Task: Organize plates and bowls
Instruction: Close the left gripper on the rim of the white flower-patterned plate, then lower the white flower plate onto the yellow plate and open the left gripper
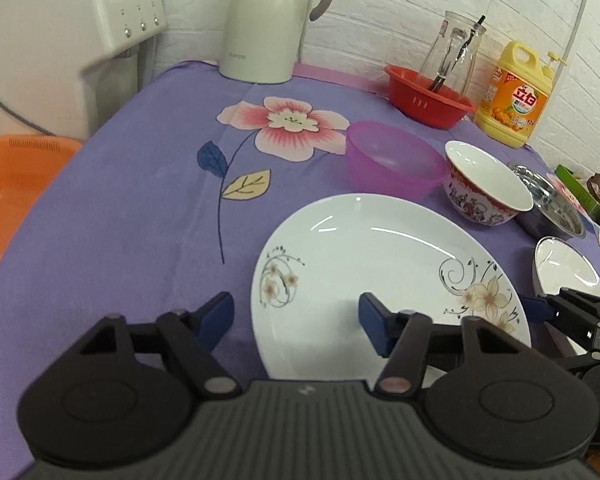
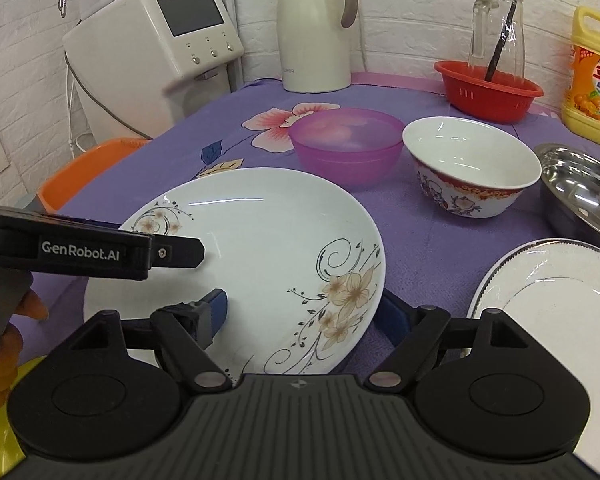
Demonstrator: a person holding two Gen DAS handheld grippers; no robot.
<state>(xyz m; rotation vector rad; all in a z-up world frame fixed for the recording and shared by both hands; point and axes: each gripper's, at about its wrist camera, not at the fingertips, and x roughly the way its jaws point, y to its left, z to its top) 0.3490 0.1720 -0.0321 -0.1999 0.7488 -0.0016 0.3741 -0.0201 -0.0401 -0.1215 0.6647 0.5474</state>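
A large white plate with flower prints lies on the purple cloth. My left gripper is open and straddles its left near rim, one finger over the plate. My right gripper is open and straddles the plate's right near rim. A second white plate lies to the right. Behind stand a purple plastic bowl, a red-patterned ceramic bowl and a steel bowl.
A red basket holds a glass jug. A cream kettle and a yellow detergent bottle stand at the back. An orange basin sits off the table's left edge, beside a white appliance.
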